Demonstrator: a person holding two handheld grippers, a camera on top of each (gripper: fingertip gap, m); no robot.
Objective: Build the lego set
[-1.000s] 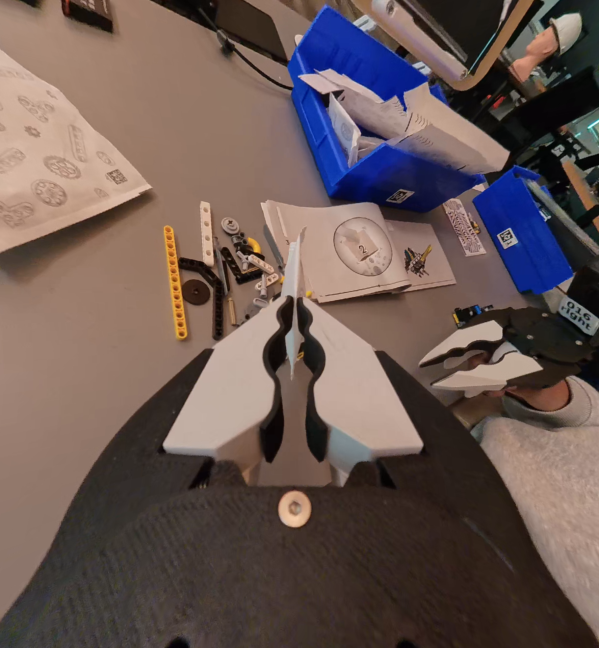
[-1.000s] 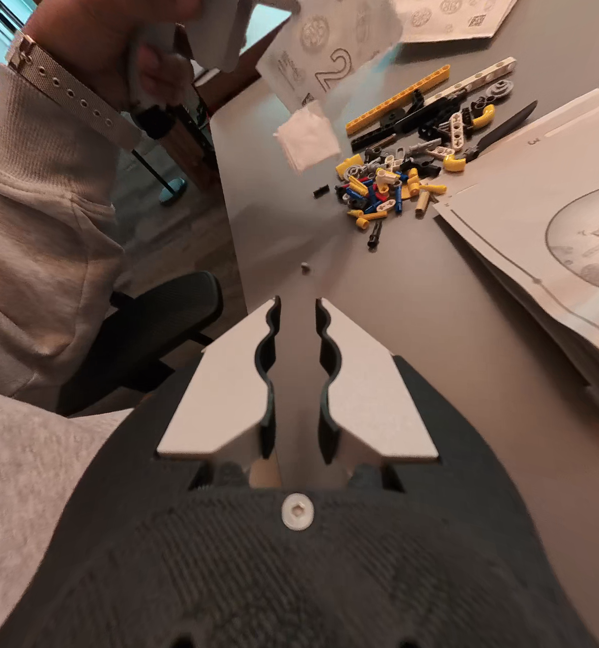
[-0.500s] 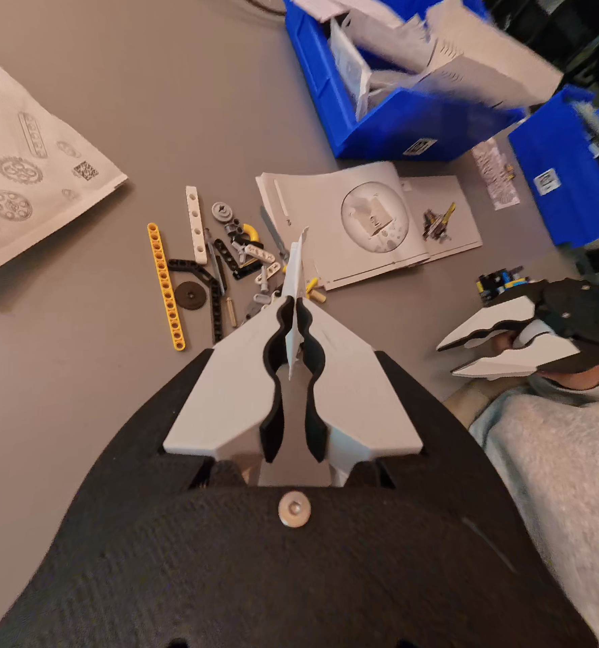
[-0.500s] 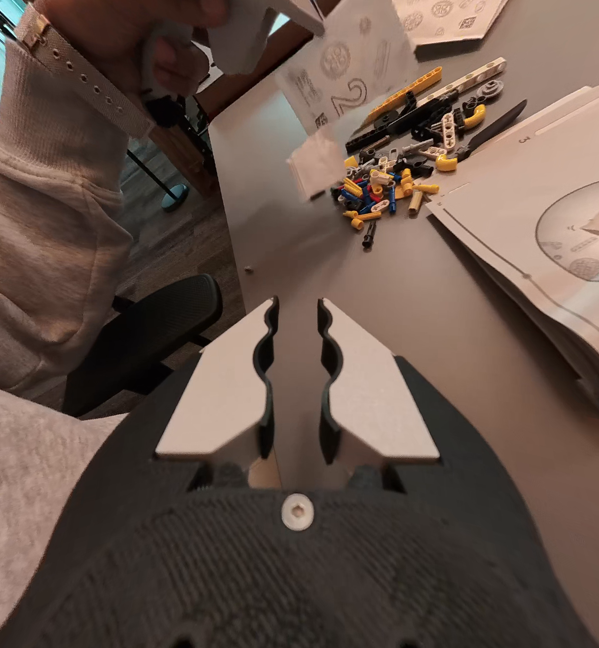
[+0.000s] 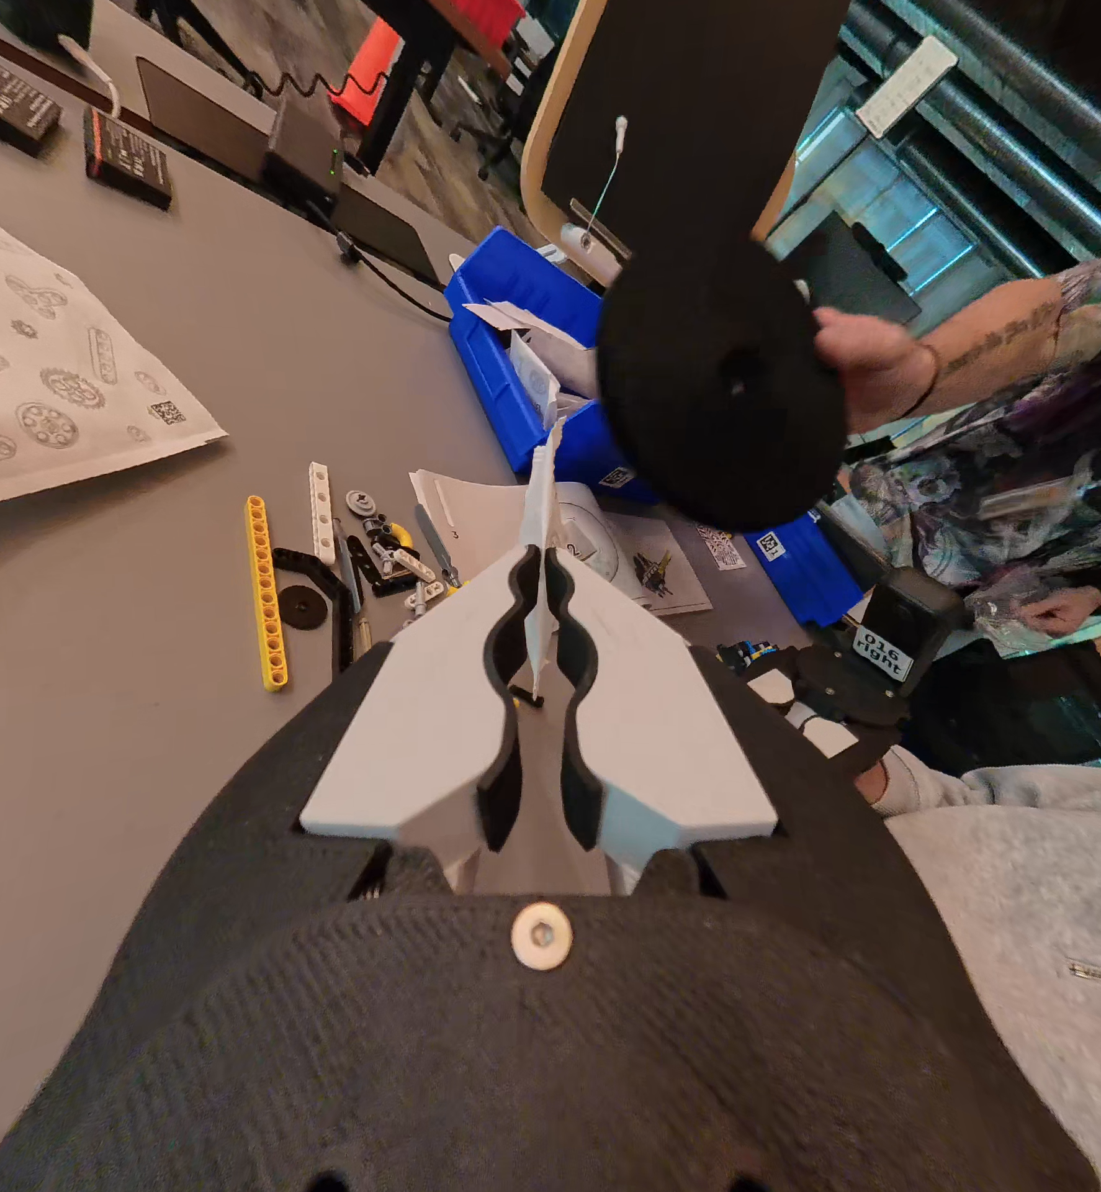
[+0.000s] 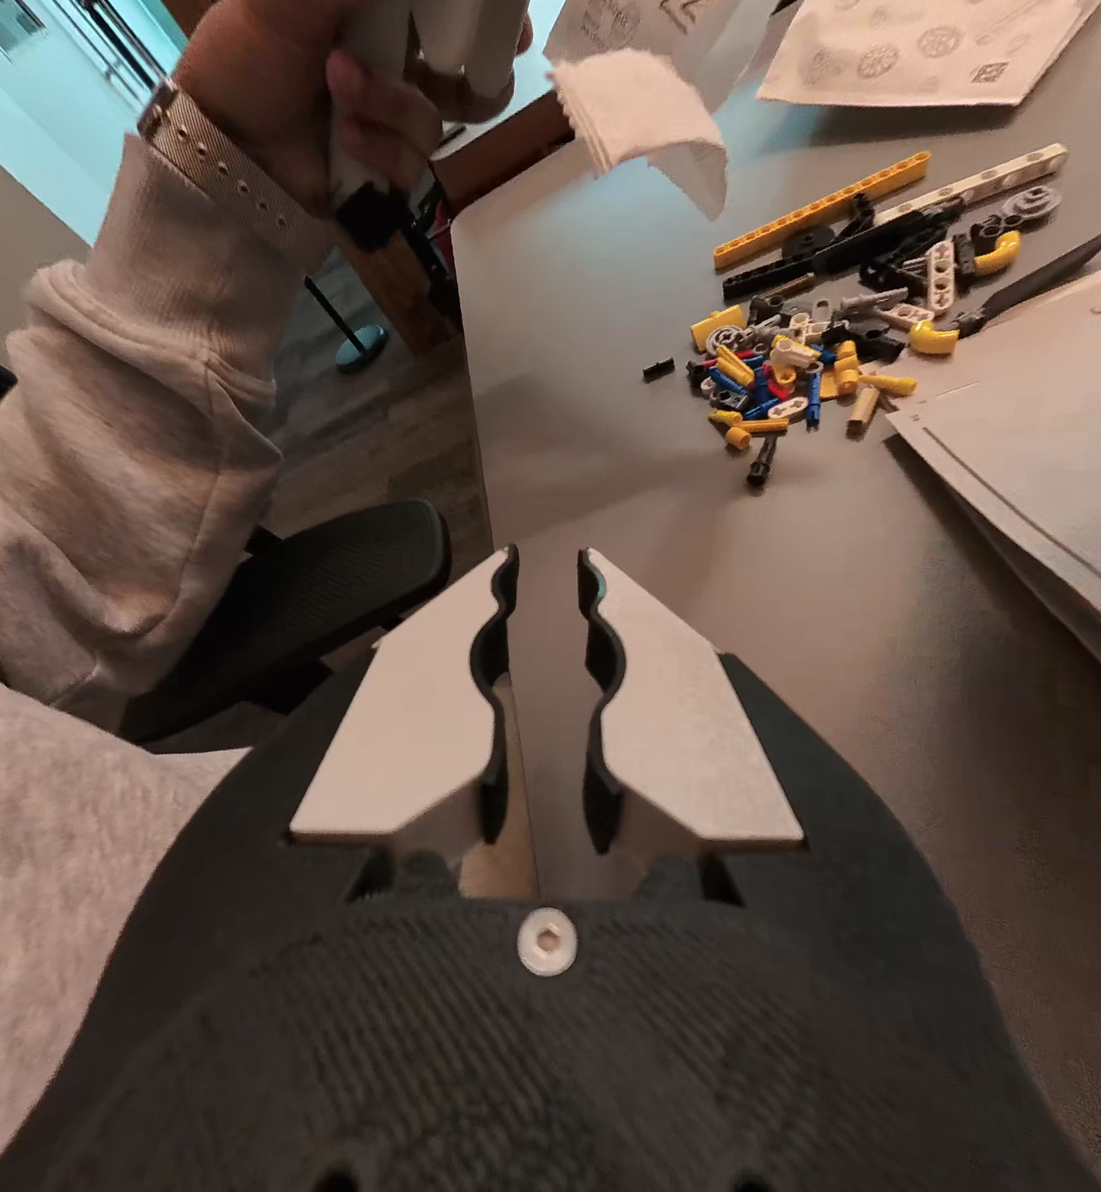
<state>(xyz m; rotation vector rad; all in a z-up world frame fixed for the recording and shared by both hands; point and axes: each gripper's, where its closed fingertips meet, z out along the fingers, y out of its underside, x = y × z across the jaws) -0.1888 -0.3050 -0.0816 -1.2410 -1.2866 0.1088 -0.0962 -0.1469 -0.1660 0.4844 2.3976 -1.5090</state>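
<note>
A loose pile of small lego pieces, yellow, blue, grey, black and a little red, lies scattered on the grey table beside the open instruction booklet. Just beyond the pile lie a long yellow holed beam and a white holed beam, flat and near each other, with black beams and a black disc between and around them.
</note>
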